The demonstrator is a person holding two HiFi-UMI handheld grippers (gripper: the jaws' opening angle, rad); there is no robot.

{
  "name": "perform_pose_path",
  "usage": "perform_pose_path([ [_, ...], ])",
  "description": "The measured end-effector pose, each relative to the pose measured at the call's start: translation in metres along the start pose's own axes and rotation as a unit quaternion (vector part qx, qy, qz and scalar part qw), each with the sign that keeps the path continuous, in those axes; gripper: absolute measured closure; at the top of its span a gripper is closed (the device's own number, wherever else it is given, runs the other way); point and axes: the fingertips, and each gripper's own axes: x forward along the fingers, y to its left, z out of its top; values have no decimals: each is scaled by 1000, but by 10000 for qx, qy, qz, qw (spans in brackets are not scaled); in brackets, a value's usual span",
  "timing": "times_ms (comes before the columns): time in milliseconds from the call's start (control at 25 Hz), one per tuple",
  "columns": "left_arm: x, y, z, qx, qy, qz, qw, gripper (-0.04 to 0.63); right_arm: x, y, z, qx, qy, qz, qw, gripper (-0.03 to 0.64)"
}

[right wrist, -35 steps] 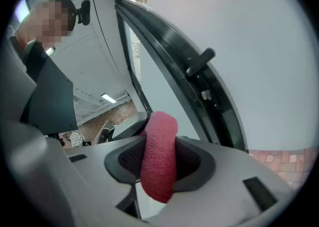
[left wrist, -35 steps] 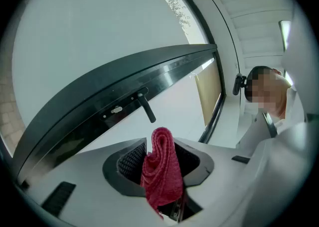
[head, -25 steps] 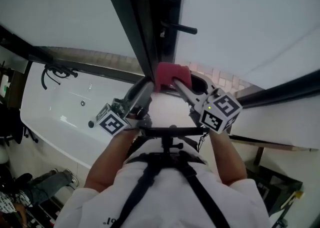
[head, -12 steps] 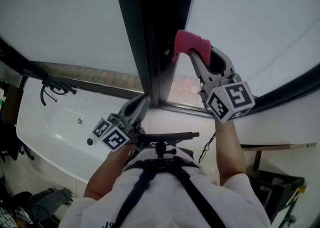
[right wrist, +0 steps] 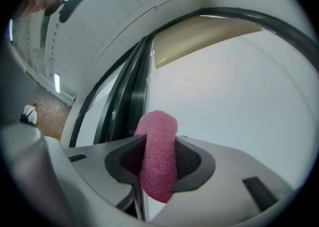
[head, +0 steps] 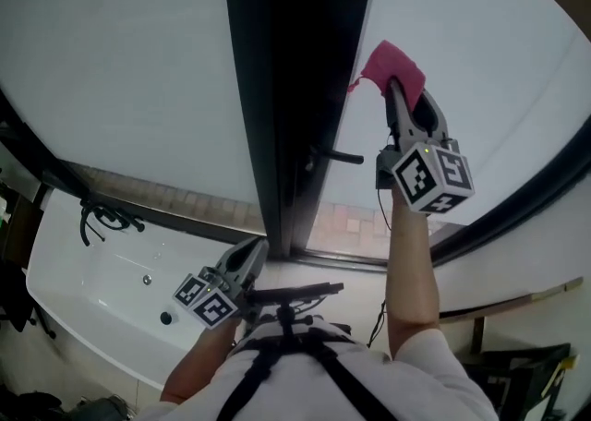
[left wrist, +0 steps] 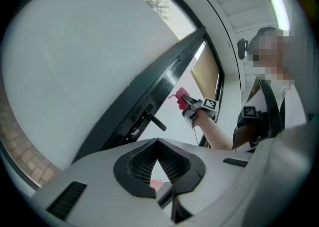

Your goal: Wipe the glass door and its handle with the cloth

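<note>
Before a frosted white glass door (head: 489, 50), a folded pink terry cloth (head: 391, 64) is gripped in the raised right gripper (head: 395, 91).
Nearest the body, the left gripper (head: 256, 246) is held low, its jaws closed together with nothing between them. Farther out, the right gripper's jaws are clamped on the cloth, which is presented at the glass just beside the dark vertical door frame (head: 295, 78); contact with the glass cannot be confirmed. The black lever handle (head: 334, 158) is seen projecting from the frame, apart from the cloth.
</note>
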Motion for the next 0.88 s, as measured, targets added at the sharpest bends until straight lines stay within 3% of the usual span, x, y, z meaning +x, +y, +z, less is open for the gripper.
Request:
perform_pose_path([
  [160, 3, 4, -3, -66, 21, -14, 10000, 592, 9, -30, 50, 1005, -807, -116, 9916, 472],
  [240, 4, 4, -3, -111, 22, -44, 9999, 592, 11, -31, 81, 1047, -1188, -98, 9873, 474],
  [360, 7, 2, 0, -126, 23, -122, 9998, 592, 18, -21, 112, 451, -1475, 34, 9880, 474],
  [600, 11, 5, 1, -158, 37, -178, 9997, 592, 46, 33, 150, -1324, -1371, 357, 9810, 476],
  [880, 10, 5, 2, -242, 13, -222, 9995, 592, 71, 76, 177, -1963, -1421, 514, 9688, 480],
])
